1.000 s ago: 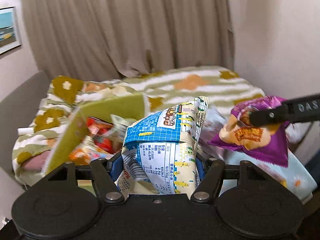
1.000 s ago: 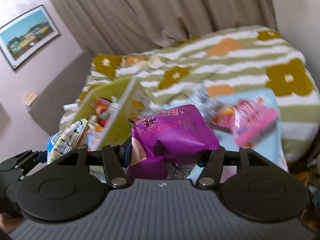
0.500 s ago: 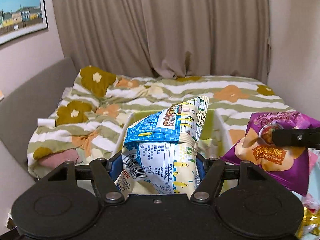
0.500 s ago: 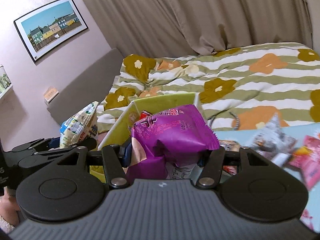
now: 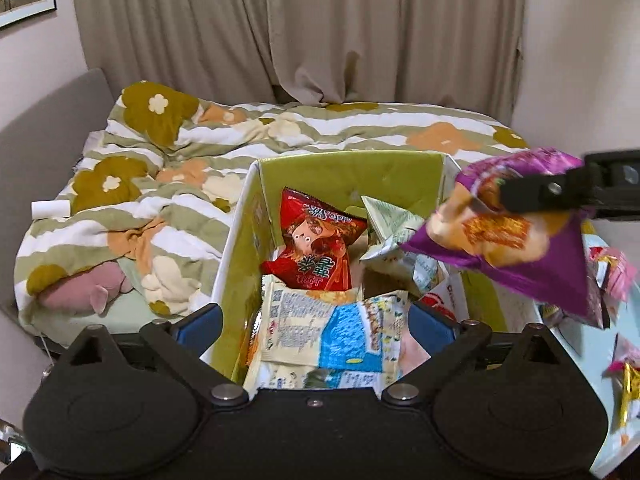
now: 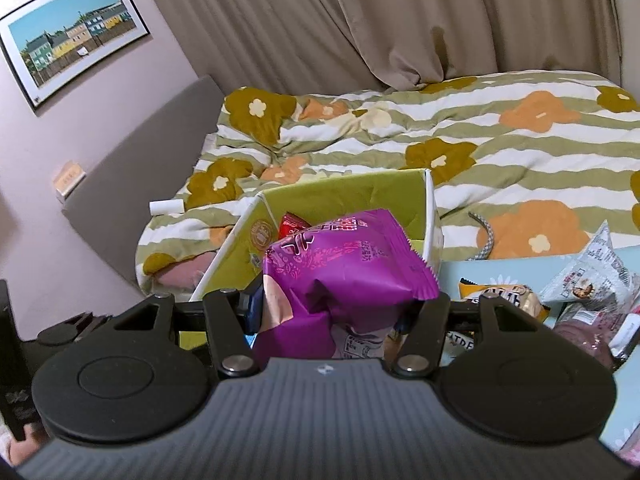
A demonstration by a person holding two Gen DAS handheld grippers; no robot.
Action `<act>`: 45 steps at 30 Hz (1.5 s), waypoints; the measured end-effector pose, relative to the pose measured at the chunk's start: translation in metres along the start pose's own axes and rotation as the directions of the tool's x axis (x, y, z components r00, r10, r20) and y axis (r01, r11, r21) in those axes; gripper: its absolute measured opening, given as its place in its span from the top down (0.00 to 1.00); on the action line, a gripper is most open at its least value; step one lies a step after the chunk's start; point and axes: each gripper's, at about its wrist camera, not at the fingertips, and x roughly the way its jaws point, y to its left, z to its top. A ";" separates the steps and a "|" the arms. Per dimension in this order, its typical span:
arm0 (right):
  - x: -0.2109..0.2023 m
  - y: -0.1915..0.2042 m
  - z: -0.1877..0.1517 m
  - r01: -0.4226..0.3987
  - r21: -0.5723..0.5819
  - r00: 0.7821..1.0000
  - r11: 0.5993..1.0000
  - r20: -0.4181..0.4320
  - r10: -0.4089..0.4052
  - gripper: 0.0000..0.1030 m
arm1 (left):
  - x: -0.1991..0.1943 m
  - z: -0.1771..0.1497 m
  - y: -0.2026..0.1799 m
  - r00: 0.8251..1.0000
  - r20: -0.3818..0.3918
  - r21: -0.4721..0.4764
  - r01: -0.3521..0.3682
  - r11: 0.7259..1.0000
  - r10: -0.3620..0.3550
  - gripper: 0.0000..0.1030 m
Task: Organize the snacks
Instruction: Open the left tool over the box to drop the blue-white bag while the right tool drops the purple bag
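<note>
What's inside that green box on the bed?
The green box holds a red snack bag, a pale folded packet and a blue-and-white packet lying on top nearest the camera. Whatever is beneath them, and the box floor, is covered.

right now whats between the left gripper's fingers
The blue-and-white snack bag, lying loose over the green box, as the left gripper jaws are opening; left wrist view.

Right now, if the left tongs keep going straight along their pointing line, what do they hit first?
Probably the blue-and-white snack packet, lying loose between the opening left tongs inside the green box. Beyond it sits the red snack bag. Depth is hard to judge.
</note>
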 end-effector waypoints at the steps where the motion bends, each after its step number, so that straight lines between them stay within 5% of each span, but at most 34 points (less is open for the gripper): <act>1: 0.002 0.002 0.000 0.004 0.001 1.000 1.000 0.001 -0.004 0.30 | -0.001 -0.001 0.003 1.000 0.003 0.006 0.010 1.000 -0.010 0.02; 13: 0.057 0.049 0.022 -0.002 -0.017 1.000 1.000 0.000 0.002 0.28 | 0.009 0.010 0.043 0.999 0.020 0.029 0.035 0.999 -0.036 0.02; 16: 0.081 0.054 0.025 -0.016 -0.015 1.000 1.000 -0.016 0.016 0.21 | 0.015 0.011 0.046 1.000 0.012 0.024 0.021 0.999 -0.022 0.02; 18: 0.094 0.055 0.022 -0.011 -0.025 0.999 1.000 -0.038 0.010 0.00 | 0.018 0.010 0.048 1.000 0.003 0.015 0.020 1.000 -0.020 0.02; 21: 0.098 0.054 0.012 0.011 -0.050 0.999 0.999 -0.034 -0.013 0.00 | 0.020 0.007 0.048 1.000 -0.011 0.003 0.017 1.000 -0.017 0.02; 35: 0.050 0.043 0.003 0.049 -0.082 0.998 0.995 0.047 -0.045 0.00 | 0.010 0.019 0.035 0.999 0.018 0.006 0.035 0.999 -0.035 0.02; 45: -0.016 0.019 0.001 0.136 -0.058 0.986 0.989 0.100 -0.130 0.00 | -0.016 0.023 -0.015 0.993 0.078 0.058 0.086 0.995 -0.091 0.02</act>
